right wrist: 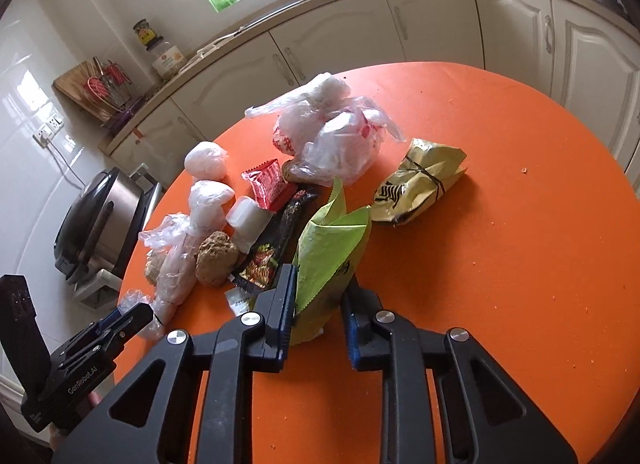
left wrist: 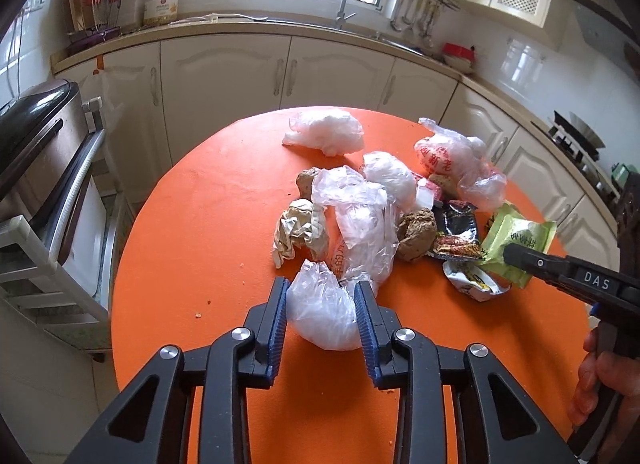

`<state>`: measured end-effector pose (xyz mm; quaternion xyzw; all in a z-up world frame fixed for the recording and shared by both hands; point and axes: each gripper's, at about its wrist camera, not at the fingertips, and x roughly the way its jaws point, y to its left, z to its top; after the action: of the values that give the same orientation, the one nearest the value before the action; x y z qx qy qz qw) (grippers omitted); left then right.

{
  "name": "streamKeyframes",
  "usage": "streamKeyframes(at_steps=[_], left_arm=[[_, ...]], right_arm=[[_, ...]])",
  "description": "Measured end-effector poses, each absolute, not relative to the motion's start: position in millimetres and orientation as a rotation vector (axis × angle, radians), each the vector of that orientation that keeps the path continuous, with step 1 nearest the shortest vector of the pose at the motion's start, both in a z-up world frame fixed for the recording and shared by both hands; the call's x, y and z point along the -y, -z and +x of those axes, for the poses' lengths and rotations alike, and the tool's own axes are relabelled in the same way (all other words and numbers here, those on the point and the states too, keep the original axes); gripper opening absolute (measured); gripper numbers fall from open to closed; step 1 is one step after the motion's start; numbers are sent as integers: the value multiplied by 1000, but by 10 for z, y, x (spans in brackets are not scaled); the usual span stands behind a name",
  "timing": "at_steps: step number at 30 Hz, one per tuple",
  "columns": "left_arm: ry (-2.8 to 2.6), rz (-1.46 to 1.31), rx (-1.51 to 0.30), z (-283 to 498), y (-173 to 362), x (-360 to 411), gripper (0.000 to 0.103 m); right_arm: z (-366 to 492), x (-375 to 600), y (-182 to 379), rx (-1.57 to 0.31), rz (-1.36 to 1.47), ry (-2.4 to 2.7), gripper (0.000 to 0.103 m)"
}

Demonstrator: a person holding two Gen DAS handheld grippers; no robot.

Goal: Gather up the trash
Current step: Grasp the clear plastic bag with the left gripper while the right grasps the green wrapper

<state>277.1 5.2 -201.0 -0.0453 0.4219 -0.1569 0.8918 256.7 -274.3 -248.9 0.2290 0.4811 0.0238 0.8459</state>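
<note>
Left gripper (left wrist: 324, 304) clamps white plastic wad (left wrist: 322, 314); right gripper (right wrist: 320, 300) pinches green wrapper (right wrist: 334, 252) (orange table (right wrist: 500, 264))

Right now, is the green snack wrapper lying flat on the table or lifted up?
Lifted and upright: the green snack wrapper stands on end between the right gripper fingers, its torn top pointing up above the orange table.

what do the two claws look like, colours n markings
Both are matte black plastic with cut-out linkage arms and silver round pivot bolts. The left claw and right claw carry blue ribbed pads. Side bodies read "DAS" and "GenRobot.AI". A bare hand grips the handle.
</note>
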Motion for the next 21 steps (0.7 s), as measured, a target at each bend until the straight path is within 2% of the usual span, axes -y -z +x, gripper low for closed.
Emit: streamKeyframes(at_steps=[10,14,15,17,19,21], left_arm=[[327,-69,-830,2638,1956,85,22],[311,9,-856,2638,2045,200,25],[300,13,-855,2591,2079,189,29],[308,28,-865,2746,2083,297,45],[315,53,-847,2865,2068,423,67],[337,74,-821,2971,2036,578,75]], right_arm=[[2193,2734,2322,-980,460,-84,19],[2079,2783,2330,-986,465,-79,19],[2076,2790,2339,-991,468,-80,19],[2075,2815,2371,-1004,468,-77,19],[2081,2823,2376,-1008,472,-76,19],[2101,2824,2369,-1006,473,-76,19]])
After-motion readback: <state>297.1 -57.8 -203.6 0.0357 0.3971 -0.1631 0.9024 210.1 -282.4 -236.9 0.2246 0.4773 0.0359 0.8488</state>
